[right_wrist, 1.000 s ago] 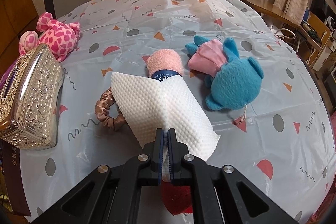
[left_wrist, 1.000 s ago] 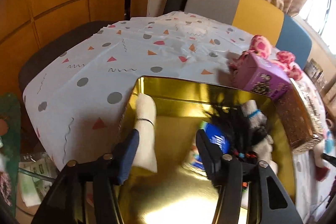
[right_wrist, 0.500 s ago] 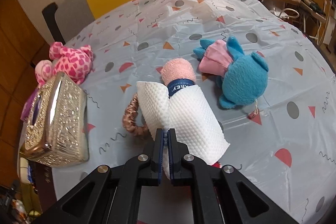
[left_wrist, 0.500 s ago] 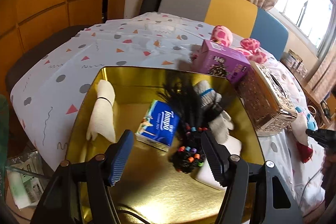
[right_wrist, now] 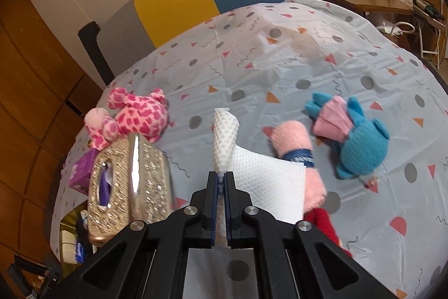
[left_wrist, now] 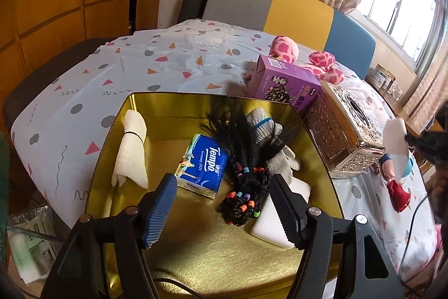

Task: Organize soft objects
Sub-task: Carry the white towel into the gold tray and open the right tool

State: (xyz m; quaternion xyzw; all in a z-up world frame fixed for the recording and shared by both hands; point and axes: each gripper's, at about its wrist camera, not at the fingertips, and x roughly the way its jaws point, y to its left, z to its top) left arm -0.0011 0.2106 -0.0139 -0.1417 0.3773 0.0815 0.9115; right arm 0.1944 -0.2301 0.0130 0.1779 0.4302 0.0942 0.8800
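The right claw (right_wrist: 221,181) pinches the white dimpled paper towel (right_wrist: 263,184) by a fold, so the sheet hangs clear of the patterned desk (right_wrist: 280,74). It is probably bound for the gold tin box (left_wrist: 201,257), where soft things already lie. The left claw (left_wrist: 224,203) gapes wide and empty above it.

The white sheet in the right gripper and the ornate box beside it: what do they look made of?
The white sheet, pinched in the shut right gripper, looks like embossed paper towel: dimpled, matte, and it folds limply. The ornate box looks like metal or metallised plastic: pale gold, relief patterned, with sharp highlights. Which one, the pictures leave open.
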